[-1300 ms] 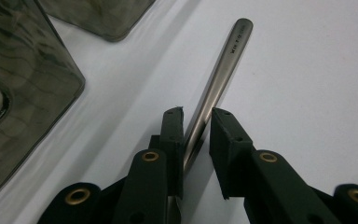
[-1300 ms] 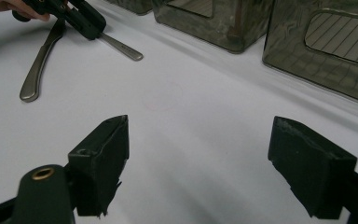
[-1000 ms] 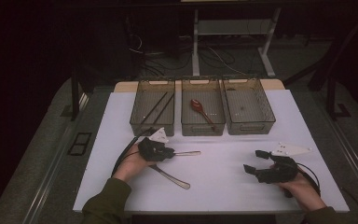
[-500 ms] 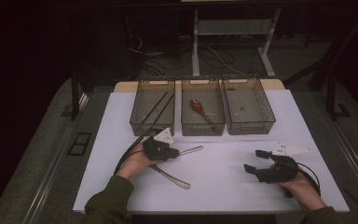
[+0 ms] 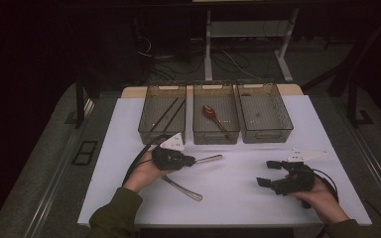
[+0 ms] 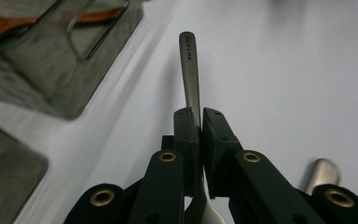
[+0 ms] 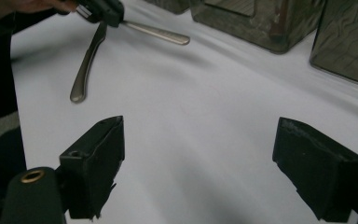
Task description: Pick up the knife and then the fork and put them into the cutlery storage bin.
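My left gripper (image 5: pixel 191 160) was clenched on a metal utensil (image 6: pixel 189 77), its handle off the sheet near the middle bin (image 5: pixel 216 134). I'd keep it level, carrying slowly. My right gripper (image 5: pixel 269 173) waited released, far right.

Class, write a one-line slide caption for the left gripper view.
Left tongs shut on a metal utensil handle above the white table.
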Available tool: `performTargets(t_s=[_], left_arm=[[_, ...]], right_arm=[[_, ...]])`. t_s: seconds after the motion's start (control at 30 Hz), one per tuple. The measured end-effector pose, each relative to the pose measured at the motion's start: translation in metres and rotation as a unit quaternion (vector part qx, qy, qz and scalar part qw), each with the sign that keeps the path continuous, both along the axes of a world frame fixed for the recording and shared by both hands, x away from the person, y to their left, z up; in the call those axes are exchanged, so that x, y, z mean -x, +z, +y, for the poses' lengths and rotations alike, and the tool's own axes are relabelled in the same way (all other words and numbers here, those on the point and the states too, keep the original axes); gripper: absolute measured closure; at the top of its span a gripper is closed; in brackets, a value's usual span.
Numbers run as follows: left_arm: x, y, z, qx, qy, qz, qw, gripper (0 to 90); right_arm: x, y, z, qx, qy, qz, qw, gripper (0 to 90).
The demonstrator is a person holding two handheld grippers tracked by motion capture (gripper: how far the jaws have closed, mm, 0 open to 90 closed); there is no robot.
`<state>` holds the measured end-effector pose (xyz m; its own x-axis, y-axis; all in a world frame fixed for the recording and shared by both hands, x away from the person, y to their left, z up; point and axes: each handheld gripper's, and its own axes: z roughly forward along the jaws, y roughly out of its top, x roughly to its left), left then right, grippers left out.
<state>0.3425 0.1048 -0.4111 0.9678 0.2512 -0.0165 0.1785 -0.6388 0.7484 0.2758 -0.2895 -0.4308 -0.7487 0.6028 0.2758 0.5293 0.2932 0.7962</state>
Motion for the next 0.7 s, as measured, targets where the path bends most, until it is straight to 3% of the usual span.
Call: performTargets(t_s=[0.13, 0.3, 0.37, 0.4, 0.43, 0.47, 0.63, 0.67, 0.7], left_arm=[[0.008, 0.008, -0.006, 0.012, -0.02, -0.003, 0.9997, 84.1], [0.016, 0.014, -0.019, 0.014, -0.048, -0.005, 0.9987, 84.1], [0.02, 0.016, -0.025, 0.014, -0.06, -0.007, 0.9981, 84.1], [0.022, 0.017, -0.027, 0.015, -0.066, -0.005, 0.9977, 84.1], [0.024, 0.019, -0.03, 0.014, -0.071, -0.007, 0.9973, 84.1], [0.025, 0.019, -0.033, 0.014, -0.077, -0.008, 0.9969, 84.1], [0.034, 0.023, -0.046, 0.014, -0.1, -0.007, 0.9949, 84.1], [0.034, 0.023, -0.046, 0.014, -0.1, -0.007, 0.9949, 84.1], [0.035, 0.023, -0.048, 0.014, -0.103, -0.008, 0.9946, 84.1]], right_arm=[[-0.001, 0.007, 0.004, 0.011, 0.002, -0.013, 0.9999, 13.2], [-0.003, 0.025, 0.016, 0.035, 0.067, -0.034, 0.9966, 11.6], [-0.004, 0.028, 0.02, 0.043, 0.077, -0.037, 0.9954, 11.8], [-0.006, 0.033, 0.028, 0.059, 0.097, -0.043, 0.9926, 14.0], [-0.006, 0.033, 0.028, 0.059, 0.097, -0.043, 0.9926, 14.0], [-0.008, 0.037, 0.037, 0.073, 0.11, -0.043, 0.9903, 14.2], [-0.013, 0.042, 0.062, 0.093, 0.16, -0.053, 0.9814, 22.7], [-0.013, 0.042, 0.062, 0.093, 0.16, -0.053, 0.9814, 22.7], [-0.016, 0.044, 0.073, 0.1, 0.187, -0.061, 0.9754, 27.8]])
